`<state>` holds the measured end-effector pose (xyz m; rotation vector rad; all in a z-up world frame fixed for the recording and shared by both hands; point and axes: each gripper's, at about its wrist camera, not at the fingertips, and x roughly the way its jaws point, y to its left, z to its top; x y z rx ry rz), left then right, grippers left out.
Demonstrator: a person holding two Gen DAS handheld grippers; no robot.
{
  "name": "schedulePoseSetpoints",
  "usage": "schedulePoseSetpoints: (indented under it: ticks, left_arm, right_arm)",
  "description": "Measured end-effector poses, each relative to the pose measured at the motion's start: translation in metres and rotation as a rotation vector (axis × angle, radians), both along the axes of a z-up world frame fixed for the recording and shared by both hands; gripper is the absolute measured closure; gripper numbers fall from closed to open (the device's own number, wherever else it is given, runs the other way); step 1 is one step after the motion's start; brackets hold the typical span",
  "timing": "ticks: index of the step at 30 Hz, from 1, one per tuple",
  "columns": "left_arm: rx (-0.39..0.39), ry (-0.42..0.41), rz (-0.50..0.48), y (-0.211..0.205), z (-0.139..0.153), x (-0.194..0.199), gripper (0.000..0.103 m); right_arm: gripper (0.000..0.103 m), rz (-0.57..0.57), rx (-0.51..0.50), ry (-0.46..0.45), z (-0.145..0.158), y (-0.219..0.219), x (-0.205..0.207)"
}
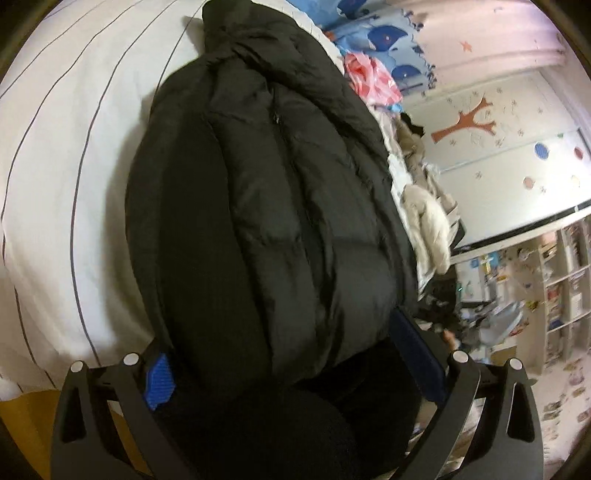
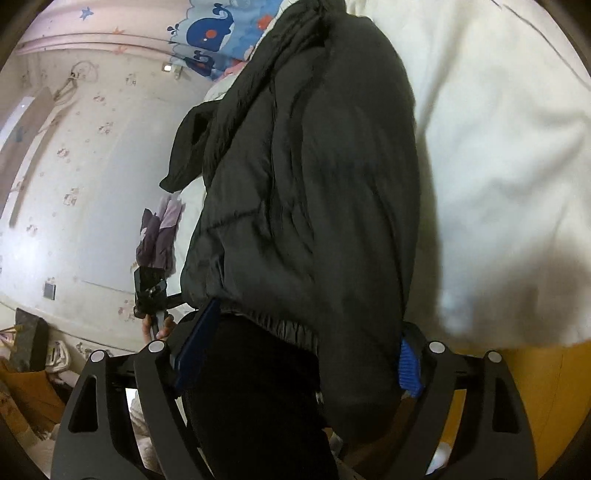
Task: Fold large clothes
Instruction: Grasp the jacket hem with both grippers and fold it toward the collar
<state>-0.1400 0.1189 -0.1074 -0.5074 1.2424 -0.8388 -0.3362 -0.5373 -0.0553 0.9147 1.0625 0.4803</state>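
Spread wide around the near hem of the puffy black quilted jacket (image 1: 258, 206) at the near edge of the white striped bedsheet (image 1: 62, 177), gripping nothing, left gripper (image 1: 295, 354) and right gripper (image 2: 303, 350); could spring unfolded, being so lofty.

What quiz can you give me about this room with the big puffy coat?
1. True or false: the puffy jacket is red.
2. What does the jacket lie on? A) white striped bedding B) a wooden floor C) a green sofa
3. Fill in: the blue fabric behind the jacket shows a ____.
Key: 1 false, it is black; 2 A; 3 whale.
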Motion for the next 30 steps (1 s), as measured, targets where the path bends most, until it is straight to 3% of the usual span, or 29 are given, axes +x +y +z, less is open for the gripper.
schedulePoseSetpoints:
  ticks: [3, 5, 6, 7, 8, 10, 12, 18, 21, 24, 25, 27, 30]
  left_arm:
    - [0.082, 0.029, -0.015, -0.008, -0.015, -0.007, 0.007]
    - [0.103, 0.042, 0.006, -0.01, -0.02, -0.01, 0.008]
    - [0.073, 0.038, 0.03, -0.01, -0.016, -0.01, 0.015]
    - [0.022, 0.02, 0.059, -0.006, -0.005, -0.01, 0.032]
    - [-0.005, 0.004, 0.087, -0.002, 0.007, -0.008, 0.042]
    - [-0.055, -0.021, 0.118, 0.007, 0.029, -0.005, 0.071]
    - [-0.09, -0.053, 0.137, 0.013, 0.052, -0.002, 0.081]
    - [-0.257, -0.162, 0.194, 0.037, 0.128, -0.014, 0.088]
    - [-0.293, -0.202, 0.211, 0.058, 0.147, -0.03, 0.088]
    - [-0.275, -0.219, 0.211, 0.086, 0.15, -0.047, 0.088]
    - [-0.249, -0.215, 0.17, 0.094, 0.145, -0.055, 0.088]
    - [-0.114, -0.203, 0.063, 0.099, 0.128, -0.069, 0.088]
    - [0.04, -0.138, 0.092, 0.127, 0.097, -0.079, 0.088]
  right_arm:
    - [0.026, 0.009, -0.011, -0.034, 0.007, 0.008, 0.004]
    - [0.056, -0.001, 0.004, -0.088, 0.021, 0.013, 0.006]
    - [0.077, -0.014, 0.015, -0.122, 0.031, 0.01, 0.008]
    - [0.085, -0.025, 0.025, -0.156, 0.041, 0.01, 0.01]
    - [0.088, -0.042, 0.029, -0.207, 0.056, 0.011, 0.011]
    - [0.09, -0.07, 0.047, -0.292, 0.085, 0.014, 0.014]
    - [0.091, -0.098, 0.055, -0.364, 0.116, 0.015, 0.022]
    - [0.092, -0.156, 0.144, -0.545, 0.2, 0.009, 0.028]
    - [0.093, -0.134, 0.168, -0.588, 0.223, -0.004, 0.006]
    - [0.092, -0.093, 0.12, -0.538, 0.214, -0.016, -0.021]
    - [0.092, -0.082, 0.084, -0.493, 0.2, -0.025, -0.034]
    - [0.087, -0.097, -0.015, -0.363, 0.166, -0.046, -0.056]
    - [0.083, -0.186, -0.093, -0.147, 0.109, -0.09, -0.085]
